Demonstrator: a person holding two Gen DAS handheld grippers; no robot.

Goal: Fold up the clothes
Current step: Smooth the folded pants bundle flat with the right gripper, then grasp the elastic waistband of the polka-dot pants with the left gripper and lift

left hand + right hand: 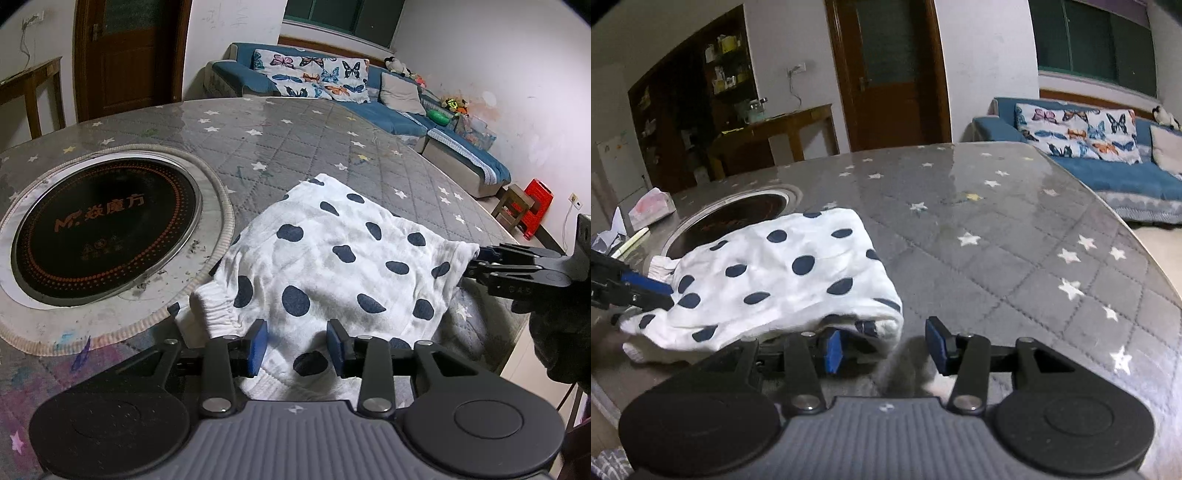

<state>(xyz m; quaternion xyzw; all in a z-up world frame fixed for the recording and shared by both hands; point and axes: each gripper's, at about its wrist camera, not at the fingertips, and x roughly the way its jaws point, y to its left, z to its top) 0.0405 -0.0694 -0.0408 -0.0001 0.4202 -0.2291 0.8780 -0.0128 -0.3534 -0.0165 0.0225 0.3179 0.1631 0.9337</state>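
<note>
Two grippers work one small garment. The polka-dot garment is white cloth with dark blue spots and lies on the near part of the round bench, just right of the built-in cooktop, with one edge lapping onto the cooktop's pale rim. It looks already doubled over, since a second layer and an elastic hem show under its near left edge.

In its own view the left gripper has its blue pads apart, with the cloth's near edge lying between and beneath them; nothing is pinched. That stance fits either a grasp about to be taken or a corner just let go, and I cannot tell which.

From the right wrist view the right gripper is also apart: its left pad sits under or against the garment's near right corner, while its right pad stands over bare bench cover. In the left view, however, its fingers reach the garment's right edge and look close together there, so whether any fabric is caught is uncertain.

Both tools sit low and at opposite edges, probably so the cloth can be lifted evenly and turned over without bunching. My judgement is that one fold is done and another is being set up.

A tissue box rests at the far left, well apart.
</note>
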